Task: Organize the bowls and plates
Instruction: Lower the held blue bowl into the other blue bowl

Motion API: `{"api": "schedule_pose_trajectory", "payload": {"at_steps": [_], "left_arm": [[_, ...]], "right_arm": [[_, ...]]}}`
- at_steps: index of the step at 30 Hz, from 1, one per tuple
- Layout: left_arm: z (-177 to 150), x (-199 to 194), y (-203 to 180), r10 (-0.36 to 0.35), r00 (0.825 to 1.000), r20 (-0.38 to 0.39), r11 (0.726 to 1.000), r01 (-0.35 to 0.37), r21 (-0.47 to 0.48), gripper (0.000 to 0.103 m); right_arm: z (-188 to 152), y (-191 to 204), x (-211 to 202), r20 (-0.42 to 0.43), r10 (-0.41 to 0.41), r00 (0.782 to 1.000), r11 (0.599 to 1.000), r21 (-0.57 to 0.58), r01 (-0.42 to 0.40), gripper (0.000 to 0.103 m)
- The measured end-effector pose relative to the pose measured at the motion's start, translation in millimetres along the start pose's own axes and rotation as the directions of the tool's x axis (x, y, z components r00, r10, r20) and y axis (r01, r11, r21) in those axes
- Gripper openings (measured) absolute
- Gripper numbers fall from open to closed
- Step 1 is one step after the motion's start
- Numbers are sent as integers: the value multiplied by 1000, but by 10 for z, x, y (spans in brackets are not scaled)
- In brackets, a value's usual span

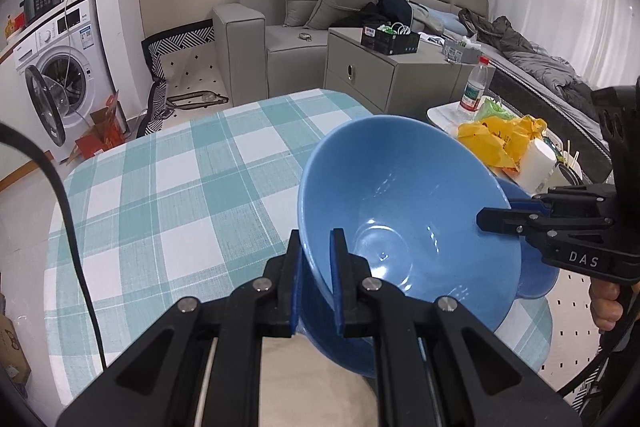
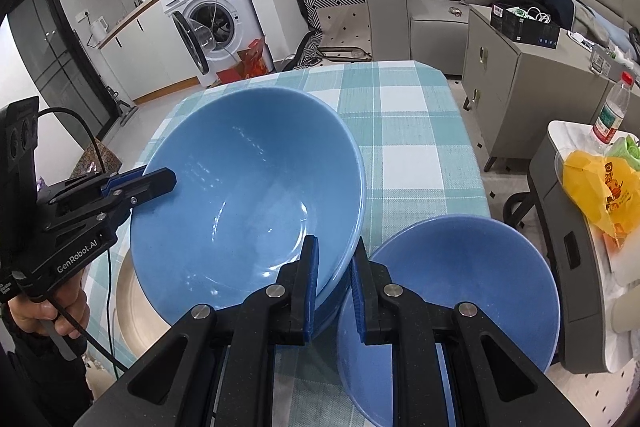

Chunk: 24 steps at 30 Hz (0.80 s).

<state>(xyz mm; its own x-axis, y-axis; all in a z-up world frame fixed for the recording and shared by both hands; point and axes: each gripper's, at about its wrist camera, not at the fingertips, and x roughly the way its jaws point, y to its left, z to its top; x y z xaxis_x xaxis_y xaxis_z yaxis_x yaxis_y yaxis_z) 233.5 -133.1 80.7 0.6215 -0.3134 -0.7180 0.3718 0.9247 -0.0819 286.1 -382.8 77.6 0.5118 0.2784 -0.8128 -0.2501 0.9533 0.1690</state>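
Observation:
A large blue bowl (image 1: 400, 195) hangs tilted over the teal checked table (image 1: 180, 187), held on two sides. My left gripper (image 1: 316, 239) is shut on its near rim. My right gripper (image 1: 486, 217) is shut on the opposite rim. In the right wrist view the same bowl (image 2: 248, 195) fills the middle, with the right gripper (image 2: 336, 243) clamped on its edge and the left gripper (image 2: 166, 179) at the far side. A smaller blue bowl (image 2: 460, 287) sits on the table to the right. A beige plate (image 2: 136, 307) lies partly hidden under the large bowl.
A low side table (image 2: 560, 131) to the right carries a yellow bag (image 2: 600, 187) and a plastic bottle (image 2: 612, 111). Beyond the table stand a grey cabinet (image 1: 380, 75), a sofa (image 1: 260, 27) and a washing machine (image 1: 60, 75) with its door open.

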Motion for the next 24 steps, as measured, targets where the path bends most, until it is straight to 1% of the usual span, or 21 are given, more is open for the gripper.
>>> {"api": "schedule_pose_trajectory", "payload": {"at_steps": [8,14,19,24], "left_arm": [[-99,87,31,3,999,-34,1000,-4,-5,10],[-142,121,37,8,999,-46,1000,-8,-2,10],[-170,142,2,33,998,-47,999,-32,18,10],[-206,184,10,27,998,-60,1000,-26,17,11]], "right_arm": [[-4,19,115,-23,-20,1000,1000,-16,19,15],[-32,39,180,-31,-27,999,999,-34,26,15],[-71,52,257,-46,-38,998,998,-45,36,16],[-89,47,288,-44,-47,998,998,-50,45,16]]}}
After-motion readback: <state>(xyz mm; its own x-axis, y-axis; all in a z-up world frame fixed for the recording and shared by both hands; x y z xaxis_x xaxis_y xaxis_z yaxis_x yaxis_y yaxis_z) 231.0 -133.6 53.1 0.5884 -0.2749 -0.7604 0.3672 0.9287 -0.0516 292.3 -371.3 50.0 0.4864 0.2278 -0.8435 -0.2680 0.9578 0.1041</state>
